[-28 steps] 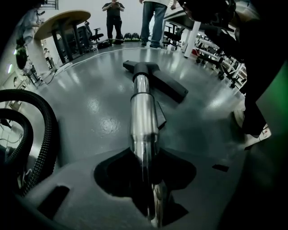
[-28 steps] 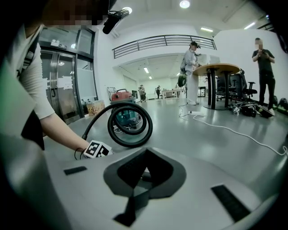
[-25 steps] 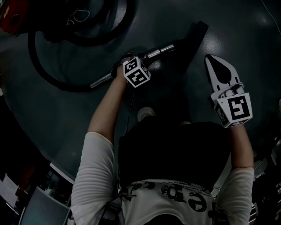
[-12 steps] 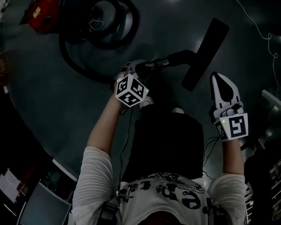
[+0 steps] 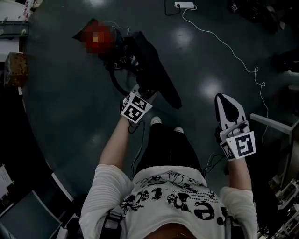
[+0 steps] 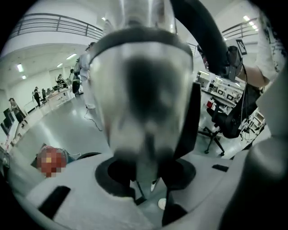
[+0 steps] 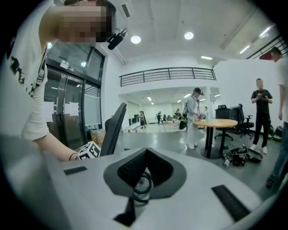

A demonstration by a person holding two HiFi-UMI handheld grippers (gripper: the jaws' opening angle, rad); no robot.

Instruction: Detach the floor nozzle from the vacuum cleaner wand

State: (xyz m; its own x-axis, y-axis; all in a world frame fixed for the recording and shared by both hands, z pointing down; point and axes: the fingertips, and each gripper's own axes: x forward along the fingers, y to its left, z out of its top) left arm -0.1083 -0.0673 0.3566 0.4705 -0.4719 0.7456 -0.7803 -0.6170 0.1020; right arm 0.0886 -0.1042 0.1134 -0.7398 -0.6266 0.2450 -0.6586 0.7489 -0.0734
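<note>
The floor nozzle (image 5: 156,72) is up off the floor (image 5: 60,93), in front of the person's left arm, and is not yet detached from the wand (image 6: 144,112). In the head view it is a long black bar. Its long axis slants from the upper left, near the hose (image 5: 114,84), down to the lower right, where its end stops just above the person's shoes (image 5: 156,121). In the right gripper view the nozzle shows edge-on as a dark blade that rises steeply, its top leaning to the right.

The wand is a shiny metal tube. In the left gripper view it climbs from between the jaws straight up the picture, so close that it is blurred. The left gripper (image 5: 139,95) is clamped on the wand, with a jaw pressed on each side of the tube. The gripper's marker cube sits just below the nozzle's lower edge in the head view.

The right gripper (image 5: 229,109) is held out well to the right of the nozzle, apart from it. Its jaws are together with nothing between them.

Further out, a white cable (image 5: 233,51) snakes over the dark floor from a power strip (image 5: 184,4) at the top edge. The right gripper view also shows a round table (image 7: 216,122) and several people standing in a bright hall.
</note>
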